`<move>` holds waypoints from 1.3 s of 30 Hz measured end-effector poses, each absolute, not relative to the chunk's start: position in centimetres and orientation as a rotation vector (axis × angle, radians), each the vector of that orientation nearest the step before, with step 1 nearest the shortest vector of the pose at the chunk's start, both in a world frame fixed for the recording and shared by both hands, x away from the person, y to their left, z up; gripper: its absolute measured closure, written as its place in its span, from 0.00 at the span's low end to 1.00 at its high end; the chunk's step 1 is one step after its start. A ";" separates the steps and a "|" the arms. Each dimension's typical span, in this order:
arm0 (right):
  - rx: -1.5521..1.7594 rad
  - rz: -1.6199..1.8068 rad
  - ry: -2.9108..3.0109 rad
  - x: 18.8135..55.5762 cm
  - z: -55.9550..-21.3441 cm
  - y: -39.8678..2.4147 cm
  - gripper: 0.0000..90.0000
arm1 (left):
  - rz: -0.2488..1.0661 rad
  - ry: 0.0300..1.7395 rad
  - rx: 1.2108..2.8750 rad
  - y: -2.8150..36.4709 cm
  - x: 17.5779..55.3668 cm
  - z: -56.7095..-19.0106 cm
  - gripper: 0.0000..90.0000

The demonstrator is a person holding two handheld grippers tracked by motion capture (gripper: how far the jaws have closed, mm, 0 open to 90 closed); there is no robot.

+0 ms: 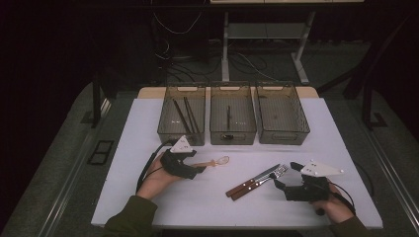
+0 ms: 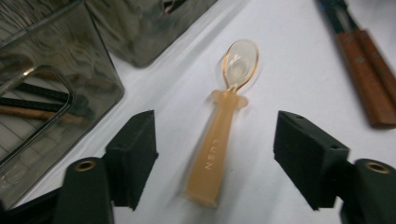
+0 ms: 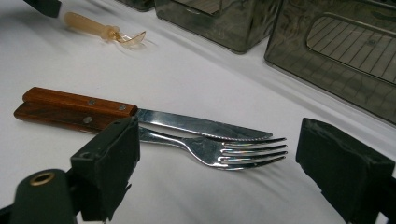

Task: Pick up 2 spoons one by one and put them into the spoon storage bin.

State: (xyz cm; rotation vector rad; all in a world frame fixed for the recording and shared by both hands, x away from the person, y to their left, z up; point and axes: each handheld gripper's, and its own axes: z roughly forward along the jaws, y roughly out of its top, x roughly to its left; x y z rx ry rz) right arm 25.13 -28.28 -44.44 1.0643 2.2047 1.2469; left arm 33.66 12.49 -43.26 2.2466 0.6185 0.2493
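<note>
Left gripper (image 2: 215, 154), jaws spread, straddles the orange spoon (image 2: 219, 140) handle lying flat on white table (image 1: 197, 197) beside the bins, seemingly lined up to pinch it; right gripper (image 3: 215, 172), also spread, faces wood-handled knife (image 3: 140, 114) and fork (image 3: 219, 149) lying side by side

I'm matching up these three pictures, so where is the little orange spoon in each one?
High view: spoon left of centre, below the middle bin.
Left gripper view: spoon centre, between the open jaws.
Right gripper view: spoon top left.
Shared landmark: the wooden-handled knife beside it.
</note>
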 end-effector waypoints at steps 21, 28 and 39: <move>1.068 1.246 2.205 25.2 -44.5 -28.3 0.15 | 0.212 0.580 2.332 11.9 34.0 -44.6 0.65; 1.066 1.241 2.206 25.2 -44.5 -28.3 0.15 | 0.233 0.553 2.346 11.6 33.6 -44.5 0.76; 1.069 1.240 2.205 25.2 -44.5 -28.2 0.15 | 0.236 0.559 2.344 11.5 33.5 -44.5 0.82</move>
